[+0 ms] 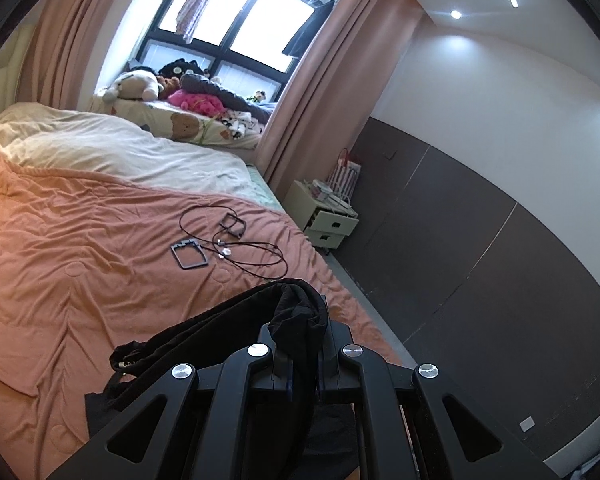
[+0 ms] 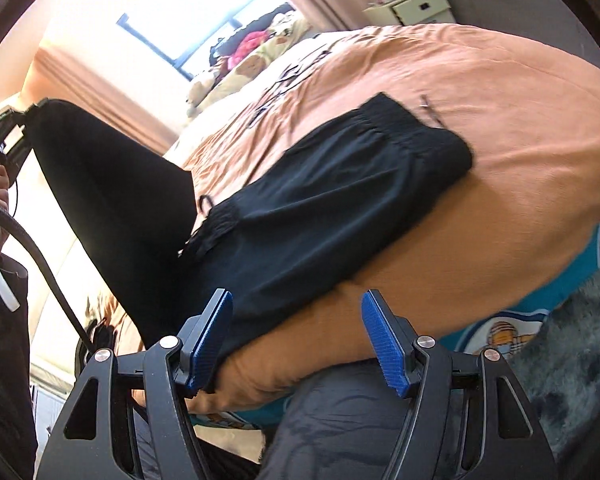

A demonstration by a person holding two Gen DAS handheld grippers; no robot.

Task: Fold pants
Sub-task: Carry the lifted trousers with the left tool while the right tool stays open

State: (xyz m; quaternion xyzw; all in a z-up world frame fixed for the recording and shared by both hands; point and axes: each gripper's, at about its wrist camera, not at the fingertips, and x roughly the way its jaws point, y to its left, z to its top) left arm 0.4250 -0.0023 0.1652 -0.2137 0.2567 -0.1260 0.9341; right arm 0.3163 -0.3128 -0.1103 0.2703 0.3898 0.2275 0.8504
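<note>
Your left gripper (image 1: pixel 298 344) is clenched on a bunched end of the black pants (image 2: pixel 308 200), lifting it mid-fold; your right gripper (image 2: pixel 296 336) gapes empty at the bed edge. Next, carry that end over the waistband (image 2: pixel 396 128) lying on the orange bedspread (image 1: pixel 80 264). Only the right wrist view shows the spread half; only the left shows the pinch.

Left claw (image 1: pixel 300 354) clamped, right claw (image 2: pixel 296 338) spread

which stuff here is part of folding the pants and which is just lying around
For the job:
- black pants
- left gripper, shut on one end of the pants
- right gripper, open
- orange bedspread under the pants

Lying about:
- black cables
- square frames
- stuffed toys
- nightstand
</note>
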